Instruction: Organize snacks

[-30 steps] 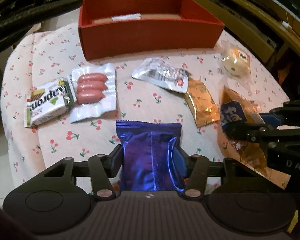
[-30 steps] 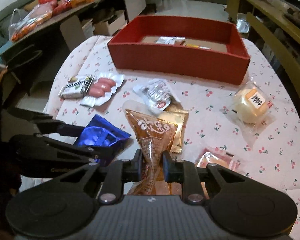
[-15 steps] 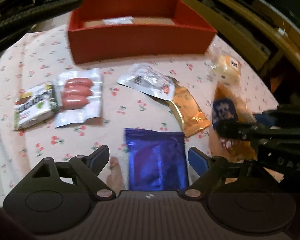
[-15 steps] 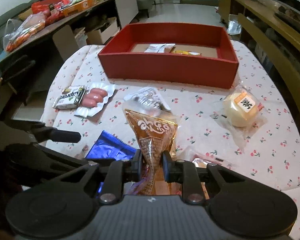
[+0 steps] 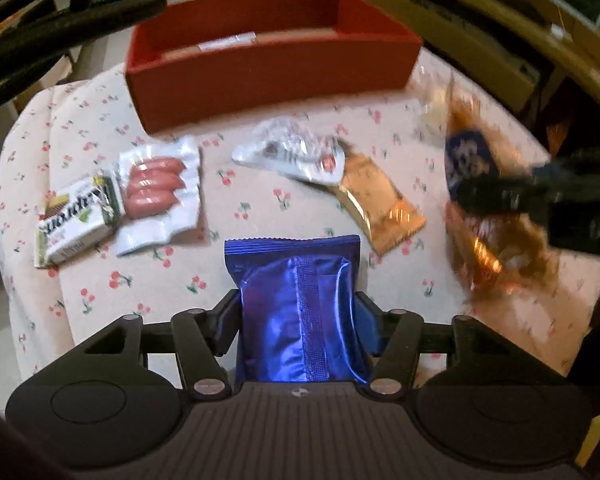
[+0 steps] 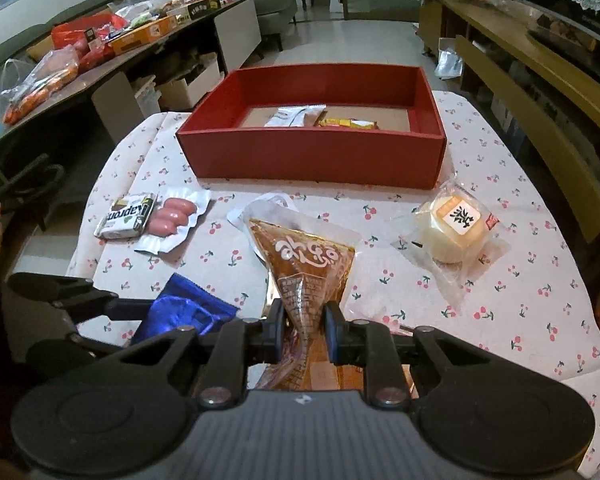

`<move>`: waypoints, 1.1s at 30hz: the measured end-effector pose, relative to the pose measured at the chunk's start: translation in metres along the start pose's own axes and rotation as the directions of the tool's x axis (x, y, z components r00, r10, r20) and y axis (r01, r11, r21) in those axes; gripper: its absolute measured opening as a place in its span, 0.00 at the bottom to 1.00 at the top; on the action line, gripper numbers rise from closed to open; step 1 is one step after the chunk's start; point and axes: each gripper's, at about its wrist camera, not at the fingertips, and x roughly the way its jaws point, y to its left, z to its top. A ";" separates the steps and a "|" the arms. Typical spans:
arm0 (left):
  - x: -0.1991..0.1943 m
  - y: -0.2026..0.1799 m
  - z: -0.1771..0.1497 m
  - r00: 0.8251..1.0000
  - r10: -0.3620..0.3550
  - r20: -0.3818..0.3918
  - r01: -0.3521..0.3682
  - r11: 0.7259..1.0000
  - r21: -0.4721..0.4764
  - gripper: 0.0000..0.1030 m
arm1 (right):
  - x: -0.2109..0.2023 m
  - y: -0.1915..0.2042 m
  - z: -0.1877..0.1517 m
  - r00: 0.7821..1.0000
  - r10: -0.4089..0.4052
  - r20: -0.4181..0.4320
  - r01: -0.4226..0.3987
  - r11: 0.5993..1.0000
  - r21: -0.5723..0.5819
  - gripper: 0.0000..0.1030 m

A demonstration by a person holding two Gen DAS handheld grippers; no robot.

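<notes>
The left gripper (image 5: 298, 322) is clamped on the blue packet (image 5: 296, 304); the right gripper (image 6: 302, 334) pinches the brown snack bag (image 6: 306, 268) above the table (image 6: 520, 280).

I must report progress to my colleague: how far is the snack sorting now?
Done: two small packets already lie inside the red box. In hand: the left gripper has its jaws shut on the blue packet; the right gripper holds the brown triangular pack. Left on the cloth: sausages, chocolate bar, silver pouch, gold packet, bun.
</notes>
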 end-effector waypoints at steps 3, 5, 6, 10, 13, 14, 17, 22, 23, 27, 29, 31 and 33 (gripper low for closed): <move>-0.011 0.001 0.010 0.999 -0.007 0.045 0.007 1.000 -0.009 0.63 | -0.001 0.002 0.005 1.000 0.000 0.012 0.000 1.000 -0.004 0.29; -0.015 0.002 0.019 0.997 -0.007 0.070 0.007 1.000 -0.010 0.63 | 0.000 0.004 0.011 1.000 0.000 0.021 0.001 1.000 -0.004 0.29; -0.017 0.003 0.024 0.997 -0.004 0.083 0.005 1.000 -0.009 0.63 | 0.000 0.005 0.015 1.000 -0.003 0.029 0.003 1.000 -0.006 0.29; -0.016 0.011 0.044 0.993 0.001 0.119 0.002 1.000 -0.025 0.63 | 0.003 0.007 0.034 0.998 -0.010 0.059 0.011 1.000 -0.012 0.29; -0.016 0.017 0.063 0.988 0.003 0.152 0.002 0.999 -0.036 0.64 | 0.008 0.008 0.052 0.997 -0.016 0.080 0.018 1.000 -0.018 0.29; -0.016 0.019 0.069 0.987 0.004 0.161 0.002 0.999 -0.035 0.64 | 0.011 0.008 0.059 0.996 -0.017 0.085 0.018 1.000 -0.018 0.29; -0.013 0.025 0.092 0.982 0.007 0.191 0.000 0.999 -0.039 0.64 | 0.019 0.006 0.077 0.995 -0.019 0.099 0.021 1.000 -0.017 0.29; -0.002 0.035 0.122 0.976 0.006 0.217 0.008 0.998 -0.060 0.64 | 0.037 0.002 0.108 0.994 -0.015 0.109 0.018 1.000 -0.020 0.29; 0.001 0.038 0.129 0.975 0.010 0.222 0.004 0.998 -0.062 0.64 | 0.041 0.001 0.114 0.994 -0.016 0.112 0.019 1.000 -0.020 0.29; 0.013 0.044 0.146 0.973 0.016 0.229 0.002 0.997 -0.077 0.64 | 0.054 -0.004 0.134 0.993 -0.017 0.117 0.019 1.000 -0.021 0.29; 0.017 0.047 0.152 0.973 0.025 0.231 -0.007 0.997 -0.079 0.64 | 0.063 -0.007 0.143 0.993 -0.021 0.118 0.024 0.999 -0.021 0.29; 0.021 0.049 0.160 0.971 0.037 0.236 -0.019 0.997 -0.081 0.63 | 0.069 -0.010 0.150 0.992 -0.019 0.121 0.021 1.000 -0.015 0.29; 0.026 0.052 0.167 0.970 0.046 0.240 -0.028 0.996 -0.081 0.63 | 0.077 -0.014 0.158 0.992 -0.019 0.122 0.020 1.000 -0.007 0.29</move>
